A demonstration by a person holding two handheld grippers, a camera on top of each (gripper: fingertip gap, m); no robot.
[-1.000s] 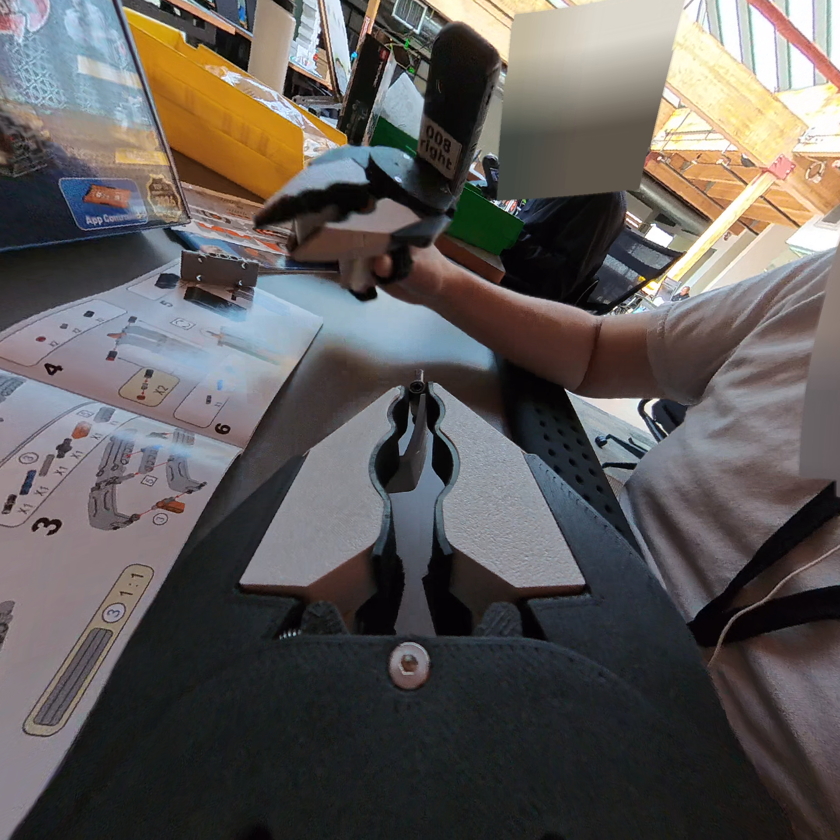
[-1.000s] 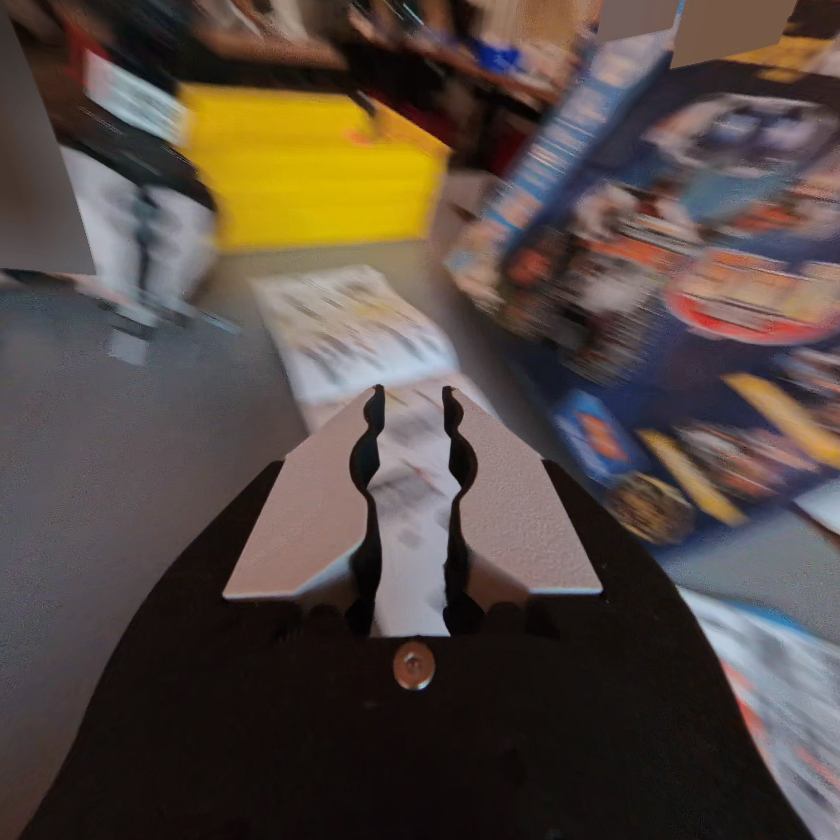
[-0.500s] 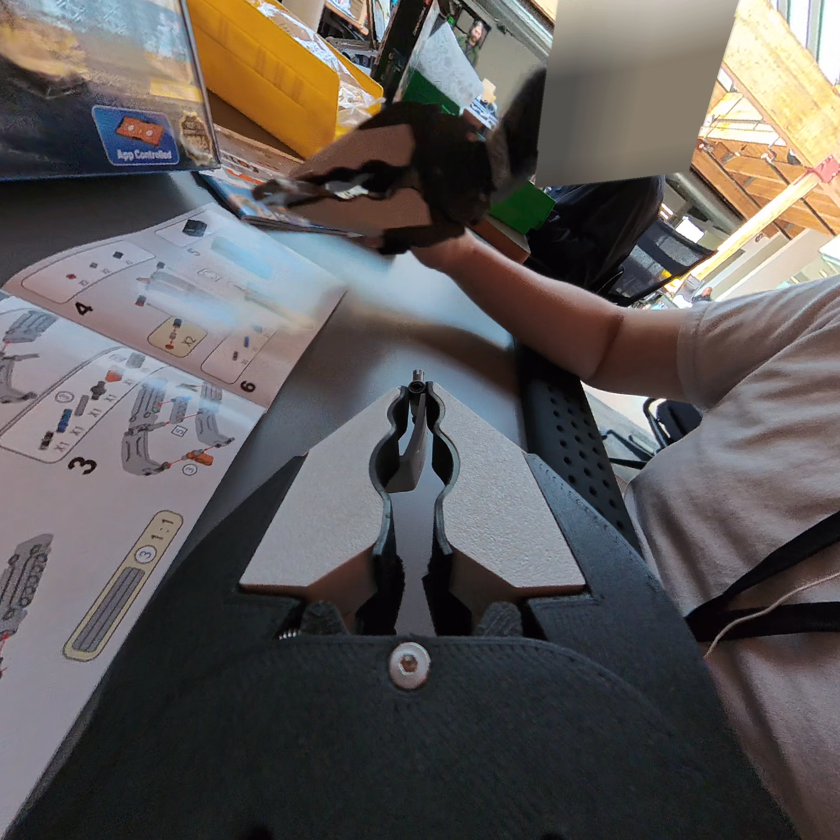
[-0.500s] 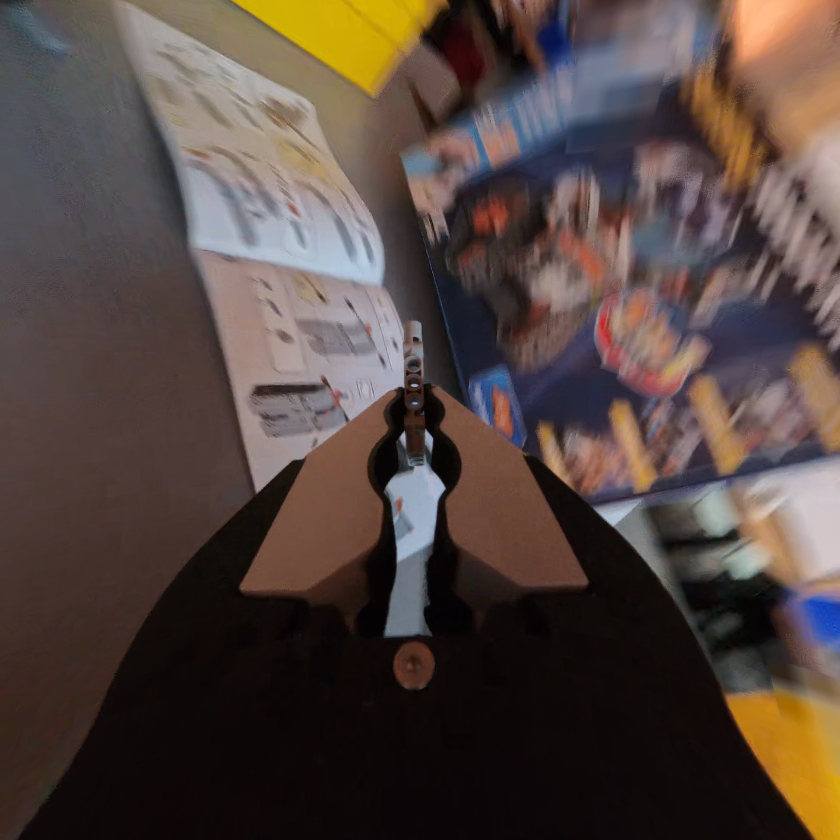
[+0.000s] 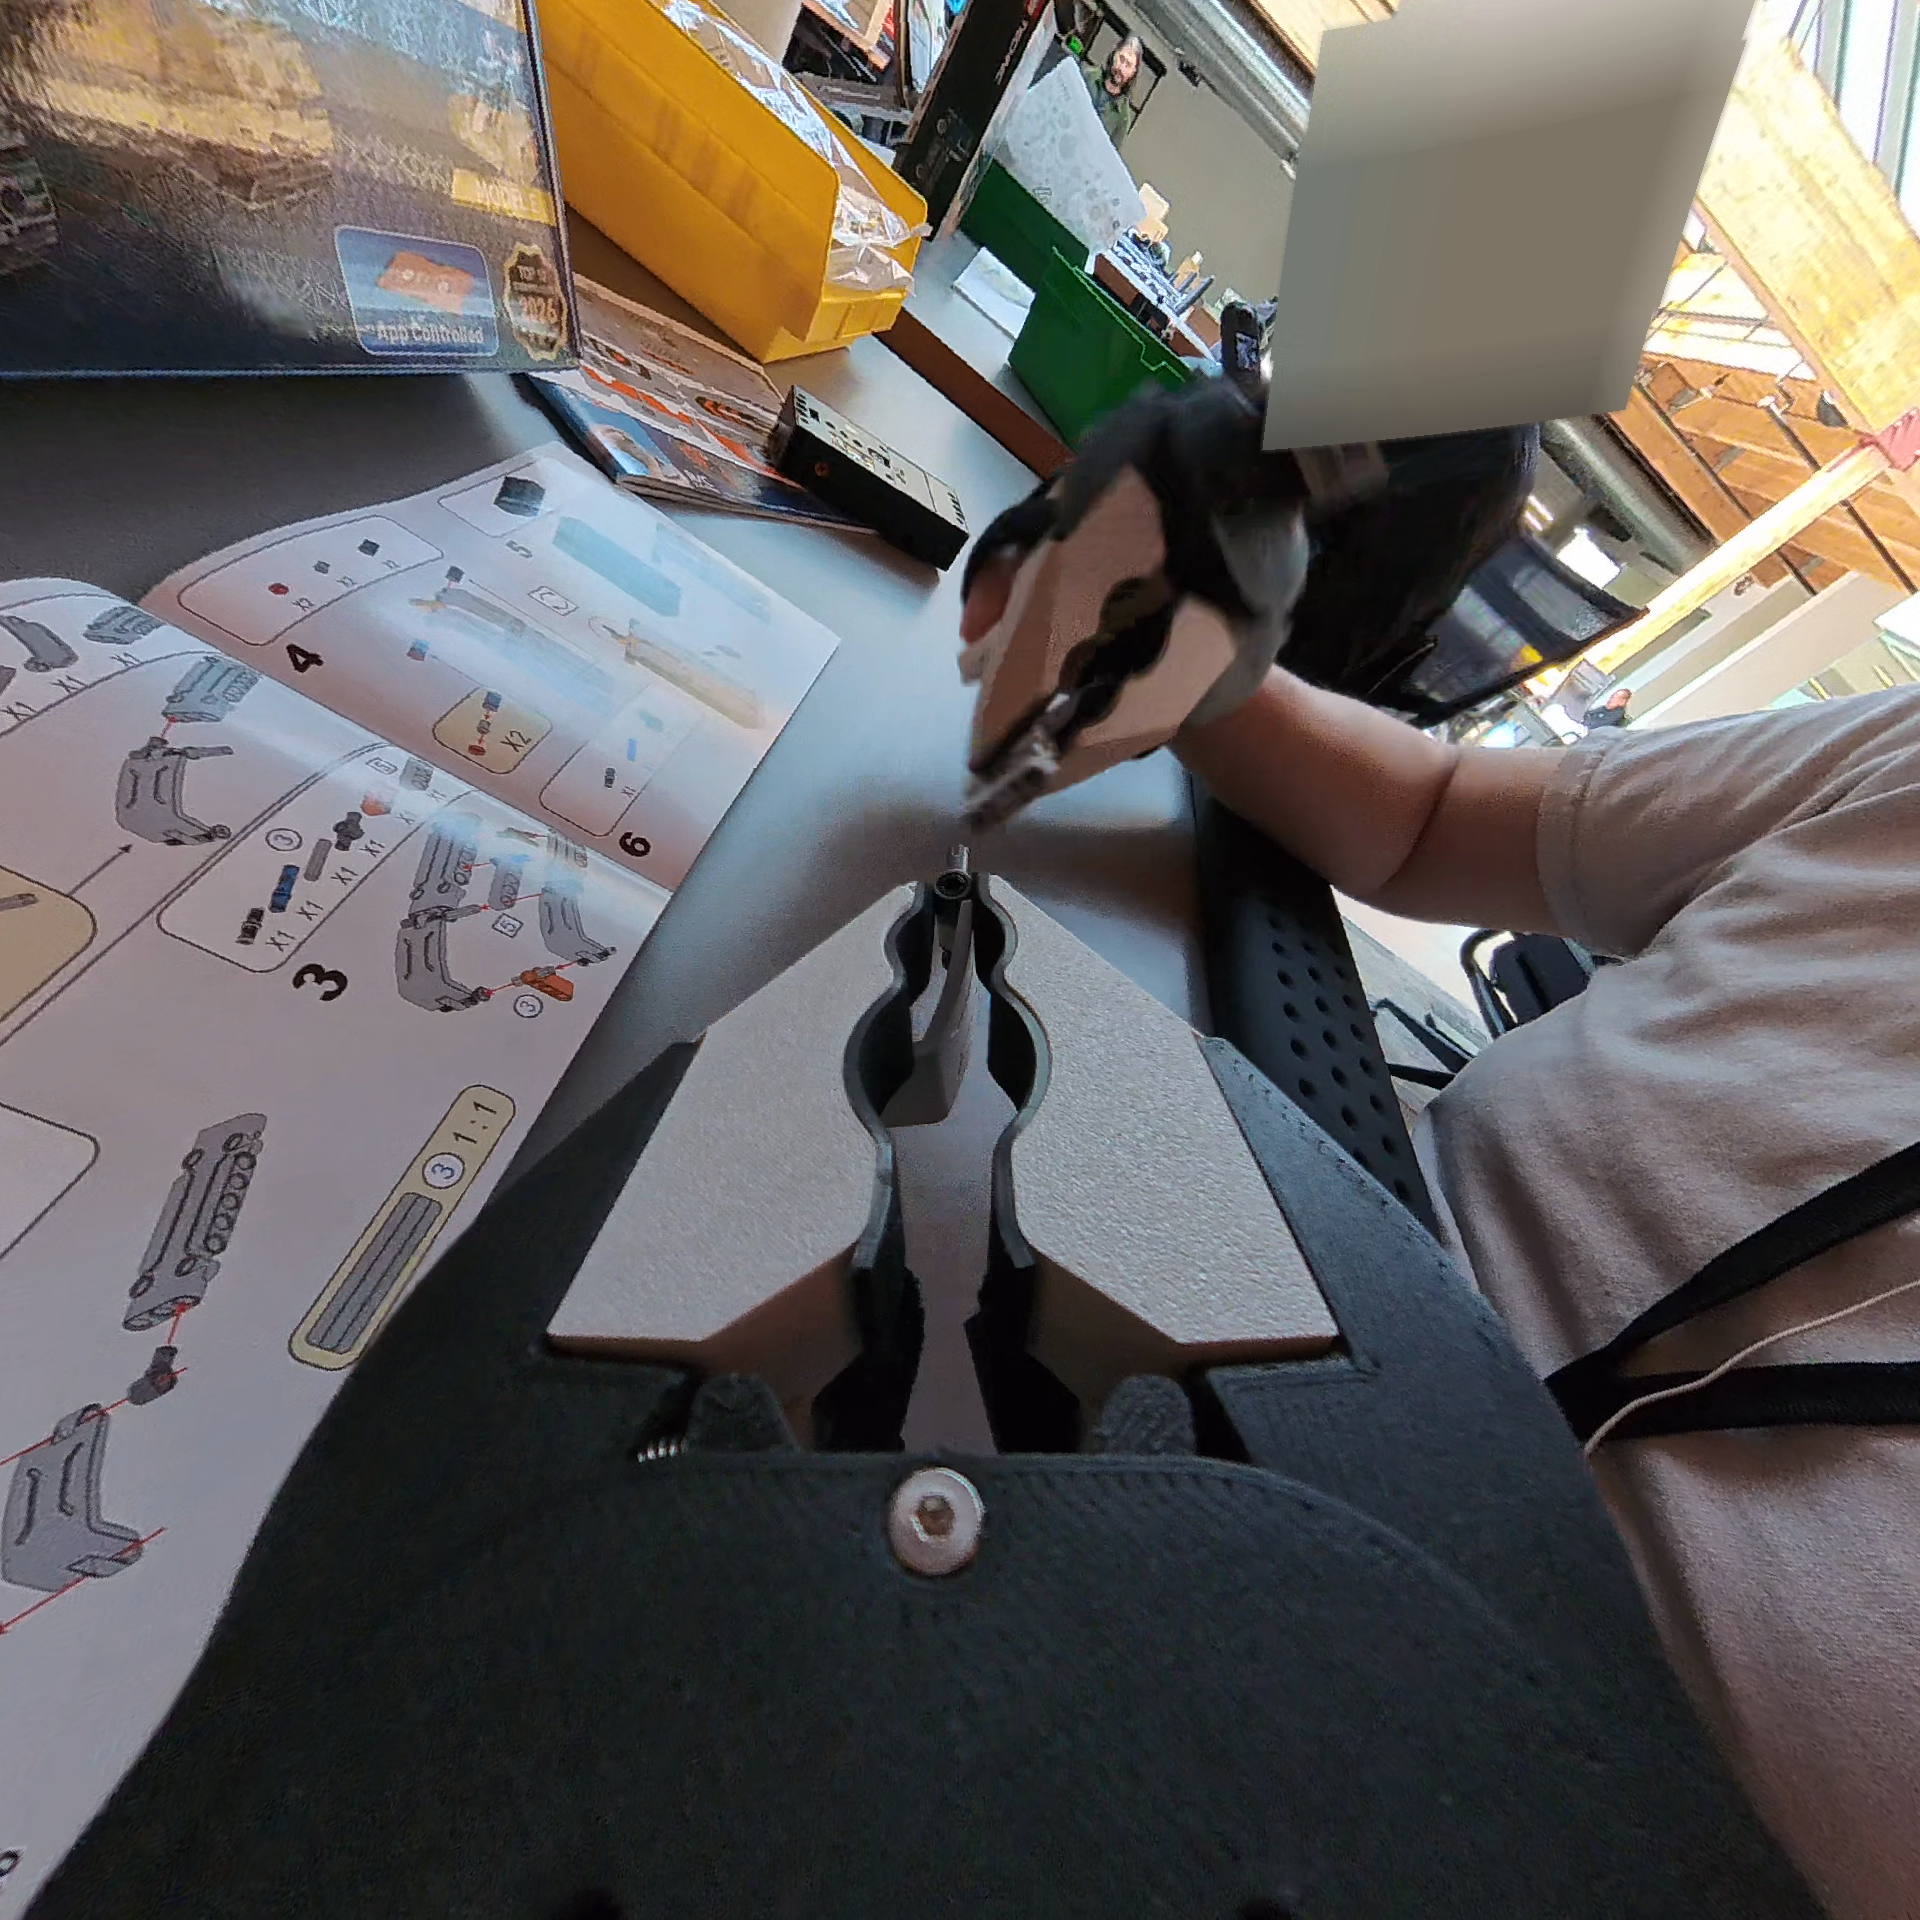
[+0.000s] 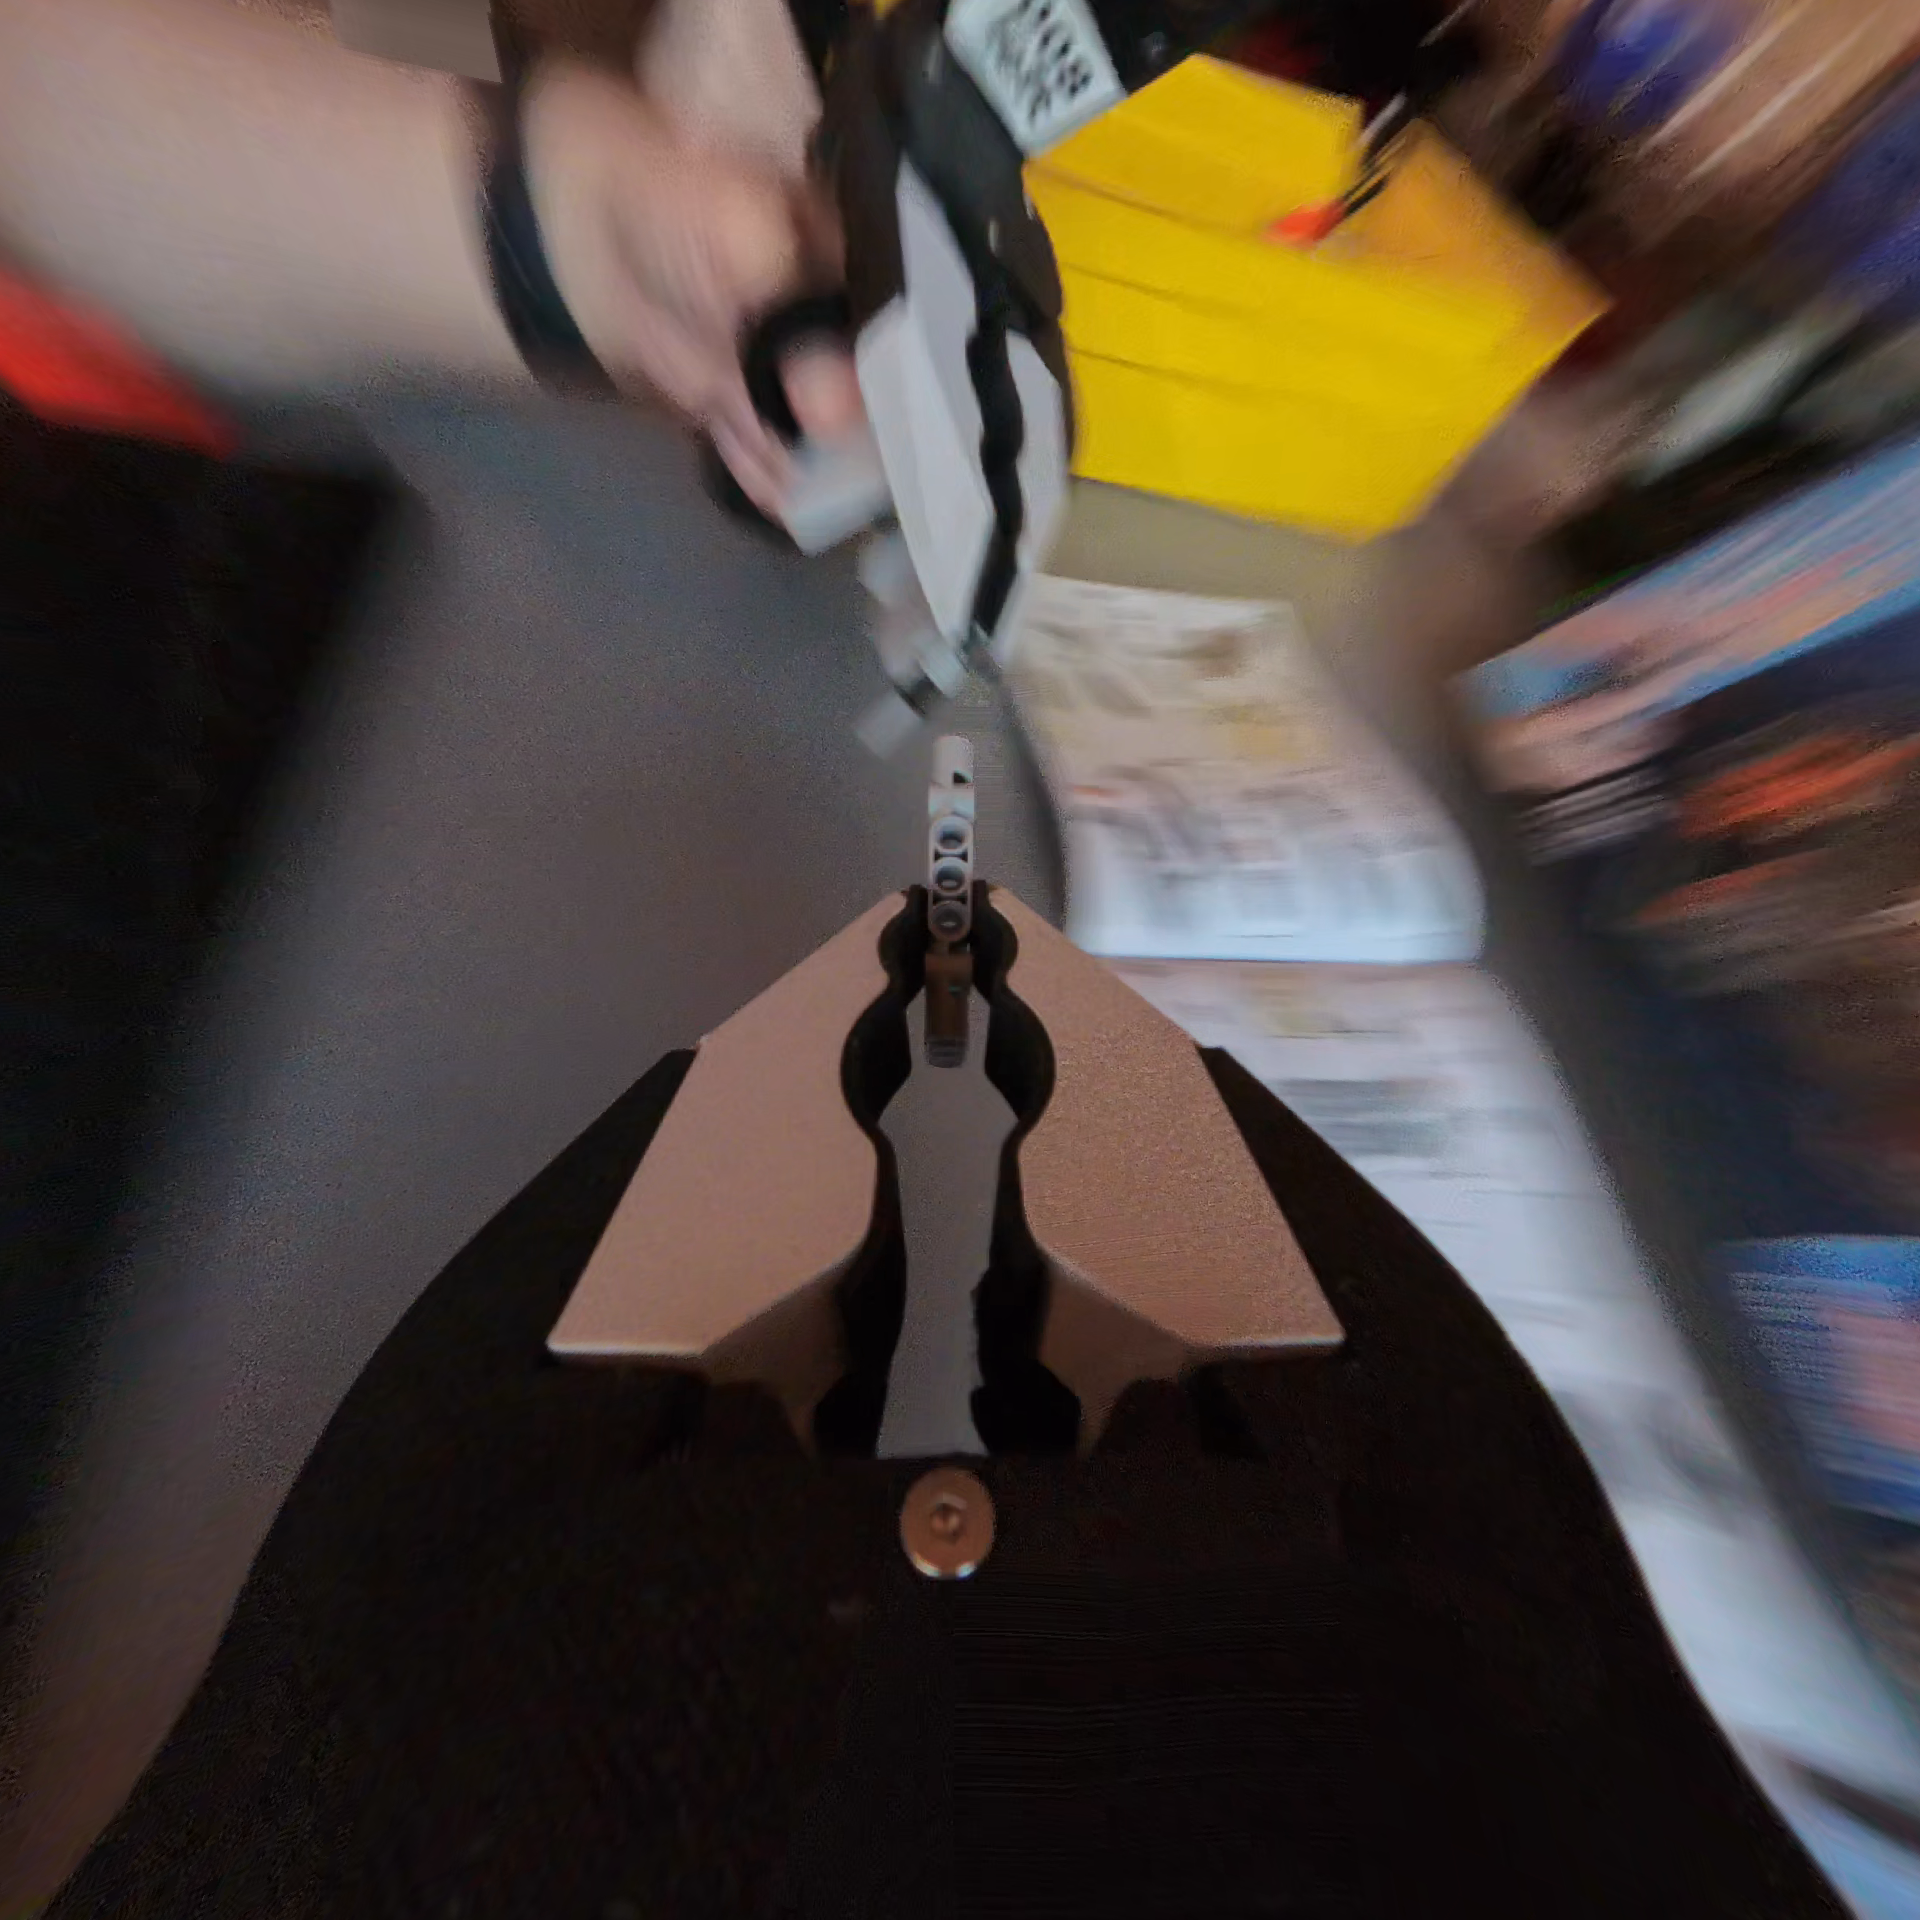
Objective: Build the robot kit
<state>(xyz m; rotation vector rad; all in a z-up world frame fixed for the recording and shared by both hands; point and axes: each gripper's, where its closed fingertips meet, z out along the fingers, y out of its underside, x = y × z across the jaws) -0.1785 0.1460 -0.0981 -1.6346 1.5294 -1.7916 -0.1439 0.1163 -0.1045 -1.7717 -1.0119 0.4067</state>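
Observation:
My left gripper [image 5: 951,894] is shut on a grey curved building piece [image 5: 943,1023] with a small black pin at its tip. My right gripper [image 6: 951,914] is shut on a light grey beam with round holes [image 6: 951,842] that sticks out past the fingertips. In the left wrist view the right gripper [image 5: 1023,764] hangs just above and beyond my left fingertips, its beam [image 5: 1008,784] pointing down at the pin. In the blurred right wrist view the left gripper [image 6: 935,665] comes down from above, its piece close to the beam's tip. They look apart by a small gap.
An open instruction booklet [image 5: 343,831] lies on the grey table [image 5: 883,748] at the left. Behind it stand a dark printed box [image 5: 270,177], a yellow bin [image 5: 717,177], a small black box [image 5: 873,483] and a green bin [image 5: 1091,343]. A person in a pale shirt [image 5: 1714,1039] is at the right.
The right gripper closed on the grey beam, lifted it off the booklet and swung it right and down, tip to tip with my left gripper. The left gripper kept its piece.

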